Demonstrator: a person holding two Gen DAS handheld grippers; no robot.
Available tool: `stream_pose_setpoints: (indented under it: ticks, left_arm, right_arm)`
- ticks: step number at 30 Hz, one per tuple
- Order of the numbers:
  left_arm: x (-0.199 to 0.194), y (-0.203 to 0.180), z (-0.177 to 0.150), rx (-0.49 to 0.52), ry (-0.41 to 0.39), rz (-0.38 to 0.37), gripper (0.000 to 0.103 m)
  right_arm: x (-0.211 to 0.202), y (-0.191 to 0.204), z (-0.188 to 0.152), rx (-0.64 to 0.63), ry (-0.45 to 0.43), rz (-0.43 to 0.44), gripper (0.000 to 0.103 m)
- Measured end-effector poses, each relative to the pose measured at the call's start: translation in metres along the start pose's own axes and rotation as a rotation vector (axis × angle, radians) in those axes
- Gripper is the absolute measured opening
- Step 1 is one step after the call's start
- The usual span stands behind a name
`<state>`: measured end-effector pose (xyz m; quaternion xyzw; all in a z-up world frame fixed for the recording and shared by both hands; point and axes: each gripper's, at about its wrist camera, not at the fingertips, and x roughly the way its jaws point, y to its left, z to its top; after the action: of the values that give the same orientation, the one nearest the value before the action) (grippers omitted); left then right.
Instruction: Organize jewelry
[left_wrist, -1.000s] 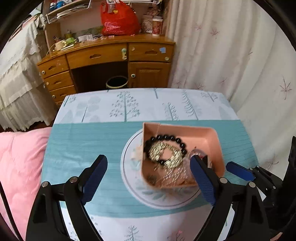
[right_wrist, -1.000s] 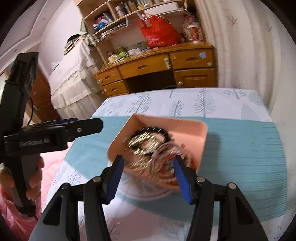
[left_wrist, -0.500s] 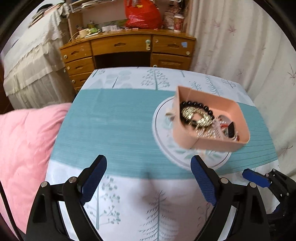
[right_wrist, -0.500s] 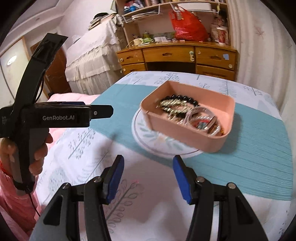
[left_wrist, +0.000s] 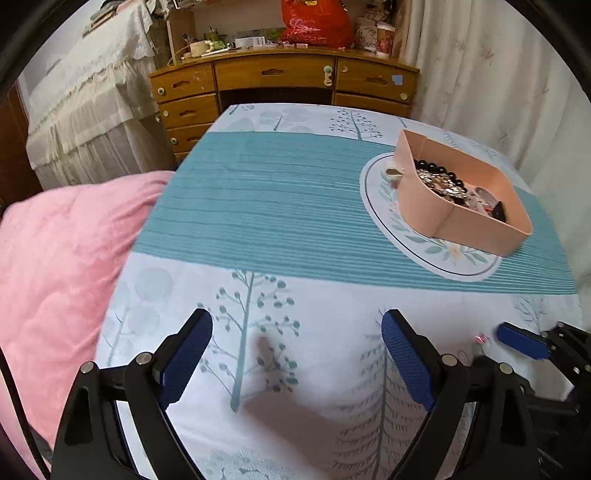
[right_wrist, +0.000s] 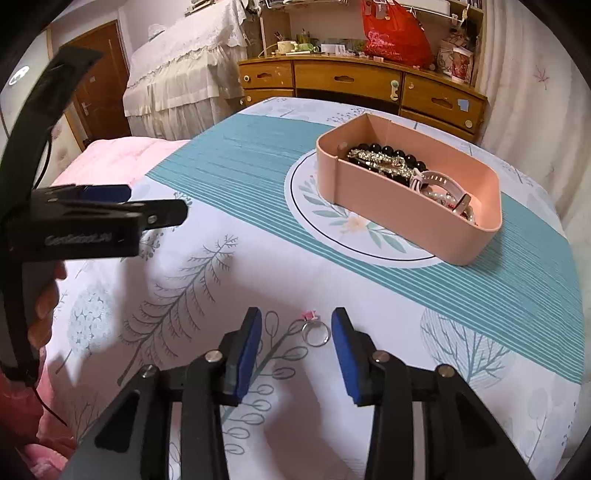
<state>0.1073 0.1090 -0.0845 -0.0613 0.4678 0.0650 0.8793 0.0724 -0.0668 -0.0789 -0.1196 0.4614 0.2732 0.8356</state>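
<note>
A small silver ring with a pink stone lies on the tree-print cloth near the table's front. My right gripper hovers just over it, its jaws closing. The ring sits between the blue pads, close to the right one, and neither pad presses on it. A pink tray further back holds a black bead bracelet, a sparkly chain and a white band. My left gripper stands wide open over bare cloth with nothing between its fingers. In the left wrist view the tray is at the right and the ring at the lower right.
The tray rests on a round leaf-print mat. A pink quilt borders the table's left side. A wooden desk and a lace-covered bed stand behind, with a curtain at the right. A hand holds the left gripper.
Both grippers drew back from the tray toward the table's near edge and sank. The right jaws narrowed, and the ring came into view between them.
</note>
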Motion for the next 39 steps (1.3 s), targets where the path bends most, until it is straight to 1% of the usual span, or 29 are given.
stream_pose_setpoints:
  ticks: [1,3,4,6,8,12,14,18,23,26,31,34,35,39]
  left_arm:
    - [0.000,0.002,-0.002,-0.008,0.002,-0.018,0.092]
    - [-0.001,0.005,-0.006,-0.011,-0.004,-0.033,0.092]
    - [-0.002,0.005,-0.007,-0.011,-0.008,-0.030,0.092]
    - [-0.004,0.006,-0.009,-0.006,-0.018,-0.015,0.092]
    - [-0.007,0.006,-0.010,0.000,-0.029,-0.002,0.092]
    - [-0.011,0.008,-0.011,-0.006,-0.039,-0.015,0.092]
    - [-0.011,0.007,-0.012,-0.007,-0.034,-0.026,0.092]
    - [-0.010,0.006,-0.013,-0.001,-0.025,-0.013,0.092]
    - [-0.015,0.003,-0.014,0.003,-0.038,-0.011,0.092]
    - [-0.017,0.002,-0.016,0.002,-0.037,-0.015,0.092]
    - [-0.017,-0.003,-0.018,0.017,-0.026,-0.011,0.092]
    - [-0.017,-0.009,-0.018,0.030,-0.021,-0.014,0.092]
    - [-0.017,-0.012,-0.019,0.034,-0.019,-0.016,0.092]
    - [-0.019,-0.020,-0.020,0.053,-0.018,-0.030,0.092]
  right_arm:
    - [0.001,0.000,0.000,0.002,0.004,-0.001,0.035]
    - [0.004,0.002,0.001,0.002,0.012,-0.004,0.028]
    - [0.006,0.002,0.001,0.001,0.020,-0.008,0.026]
    - [0.009,0.004,0.000,0.002,0.039,-0.016,0.018]
    - [0.009,0.004,0.000,0.001,0.037,-0.022,0.015]
    - [0.010,0.000,0.001,0.011,0.045,-0.029,0.007]
    - [0.009,-0.001,0.001,0.013,0.047,-0.022,0.006]
    - [0.010,-0.004,0.002,0.024,0.058,-0.009,0.005]
    - [0.010,-0.008,0.005,0.048,0.065,0.020,0.005]
    - [0.006,-0.011,0.009,0.050,0.053,0.032,0.005]
    - [-0.009,-0.016,0.030,0.036,-0.019,0.051,0.005]
    - [-0.022,-0.024,0.050,0.025,-0.086,0.036,0.005]
    - [-0.029,-0.029,0.059,0.027,-0.121,0.025,0.005]
    - [-0.046,-0.046,0.086,0.059,-0.214,-0.005,0.005]
